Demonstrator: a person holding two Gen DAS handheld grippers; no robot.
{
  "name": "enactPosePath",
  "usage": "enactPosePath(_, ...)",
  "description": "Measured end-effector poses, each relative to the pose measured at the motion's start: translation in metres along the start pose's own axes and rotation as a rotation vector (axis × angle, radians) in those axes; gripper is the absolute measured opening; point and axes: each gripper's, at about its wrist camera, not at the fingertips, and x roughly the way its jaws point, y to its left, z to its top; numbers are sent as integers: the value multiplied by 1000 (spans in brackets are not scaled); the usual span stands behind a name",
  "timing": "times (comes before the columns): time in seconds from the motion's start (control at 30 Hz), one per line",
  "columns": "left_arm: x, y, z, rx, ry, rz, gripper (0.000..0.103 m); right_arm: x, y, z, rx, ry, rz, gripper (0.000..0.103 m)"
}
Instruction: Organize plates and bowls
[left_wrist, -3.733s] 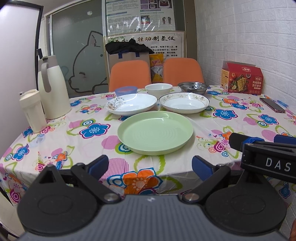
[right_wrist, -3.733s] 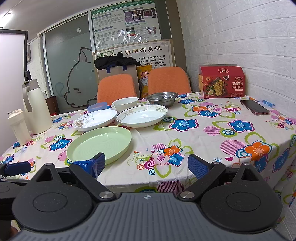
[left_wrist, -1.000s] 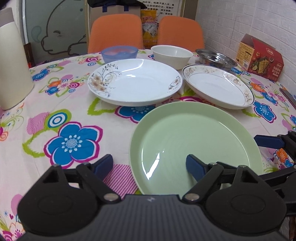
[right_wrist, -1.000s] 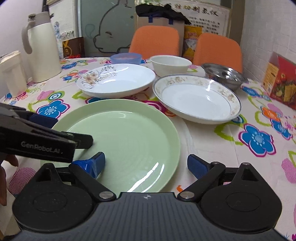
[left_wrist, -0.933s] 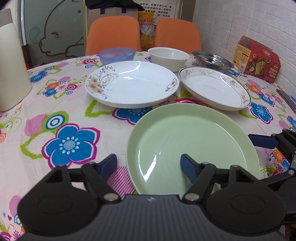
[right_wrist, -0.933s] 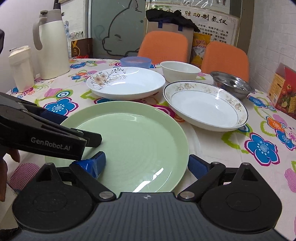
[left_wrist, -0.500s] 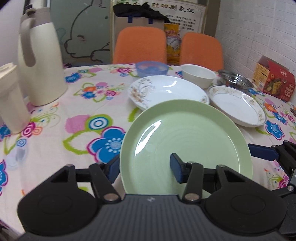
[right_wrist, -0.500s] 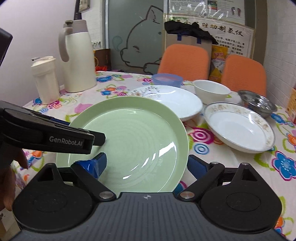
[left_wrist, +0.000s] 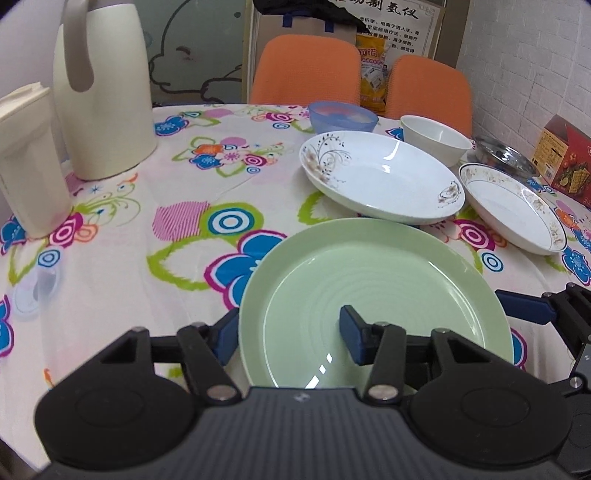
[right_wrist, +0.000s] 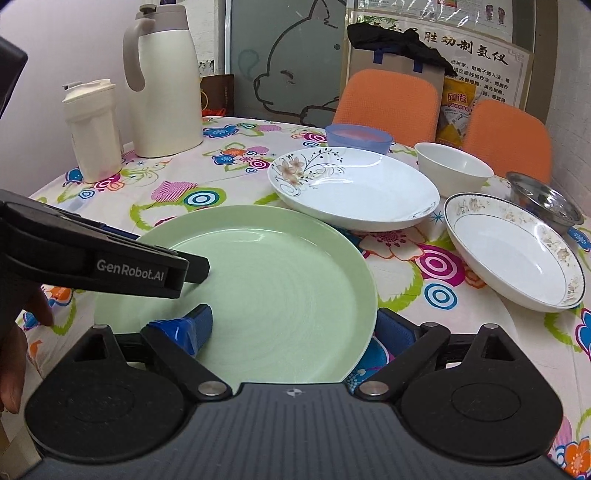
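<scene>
A pale green plate (left_wrist: 369, 280) hangs tilted above the flowered tablecloth, its far rim overlapping the white floral plate (left_wrist: 380, 181). My left gripper (left_wrist: 288, 332) is shut on the green plate's near left rim, one pad on top and one under it. In the right wrist view the green plate (right_wrist: 266, 269) lies between the wide-spread fingers of my right gripper (right_wrist: 293, 328). That gripper is open, its right pad just outside the rim. A gold-rimmed plate (right_wrist: 513, 251), a white bowl (right_wrist: 452, 166), a blue bowl (right_wrist: 358, 136) and a steel bowl (right_wrist: 546, 203) sit behind.
A cream thermos jug (right_wrist: 166, 85) and a lidded cup (right_wrist: 92, 125) stand at the table's left. A red box (left_wrist: 569, 158) is at the far right, and two orange chairs (left_wrist: 306, 70) stand behind the table. A hand (right_wrist: 14, 354) holds the left gripper.
My left gripper has narrowed onto the green plate's rim. The plate has come up off the cloth and moved left with both grippers. The right gripper's opening is unchanged.
</scene>
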Motion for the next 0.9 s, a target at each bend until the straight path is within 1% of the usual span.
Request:
enactPosePath(0.07, 1, 1, 1, 5, -7, 6, 49, 3, 3, 2, -13, 0, -5, 83)
enactPosePath(0.2, 2, 5, 1, -1, -7, -3, 50, 2, 0, 0, -20, -5, 25, 83)
enactPosePath(0.27, 1, 6, 2, 4, -2, -18, 64, -2, -8, 3, -15, -6, 53, 81)
enactPosePath(0.37, -10, 15, 10, -24, -52, -45, 72, -14, -33, 19, 76, -89, 41, 82)
enactPosePath(0.4, -13, 19, 17, -35, -73, -54, 77, -12, -43, 29, 98, -100, 45, 82)
enactPosePath(0.47, -14, 26, 33, -60, -101, -58, 77, -1, -56, 45, 118, -98, 51, 82)
enactPosePath(0.57, -9, 34, 54, -75, -129, -32, 78, 25, -70, 58, 147, -52, 54, 82)
enactPosePath(0.67, -1, 43, 62, -92, -129, -14, 78, 51, -83, 64, 193, 7, 73, 82)
enactPosePath(0.73, 5, 48, 64, -105, -121, -20, 78, 64, -91, 65, 224, 30, 88, 82)
enactPosePath(0.77, 8, 51, 64, -110, -115, -19, 78, 69, -91, 67, 228, 29, 95, 84)
enactPosePath(0.9, 22, 61, 69, -129, -90, -1, 78, 81, -83, 75, 176, 45, 29, 84)
